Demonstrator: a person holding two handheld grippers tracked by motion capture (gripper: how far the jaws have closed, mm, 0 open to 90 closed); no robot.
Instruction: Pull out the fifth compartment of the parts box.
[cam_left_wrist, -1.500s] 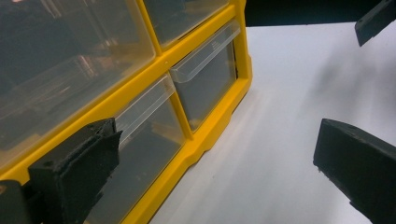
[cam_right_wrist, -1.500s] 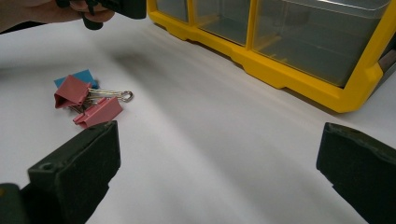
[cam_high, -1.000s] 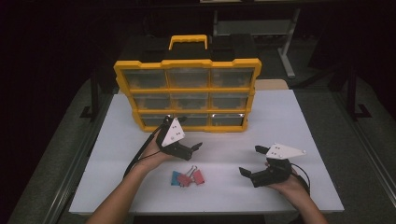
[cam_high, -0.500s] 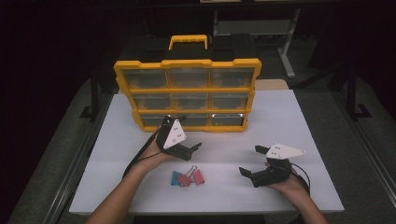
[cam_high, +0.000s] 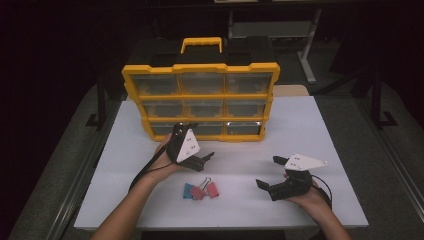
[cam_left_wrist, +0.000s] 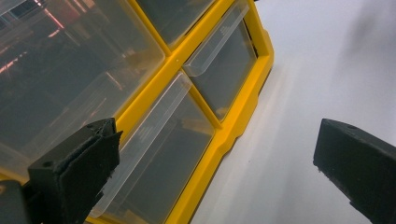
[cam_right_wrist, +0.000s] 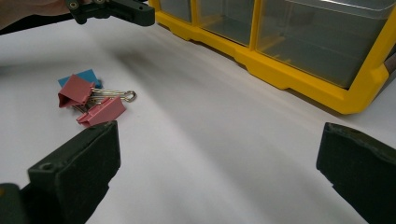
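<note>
The yellow organizer (cam_high: 200, 102) stands upright at the far side of the white table (cam_high: 320, 135), its handle on top, with 9 clear drawers in 3 rows of 3, all pushed in. The bottom middle drawer (cam_left_wrist: 154, 154) has a clear lip along its upper edge. Near the front edge, 3 binder clips (cam_high: 201, 190) lie clustered and touching: 2 pink, 1 blue.

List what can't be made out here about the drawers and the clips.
- Drawer contents of the organizer: high view, too small and lost in glare; left gripper view, reflections.
- Binder clips: exact count unclear; they overlap in a pile, and the blue one lies half behind a pink one.
- Left hand-held gripper: whether it touches a drawer, unclear.
</note>
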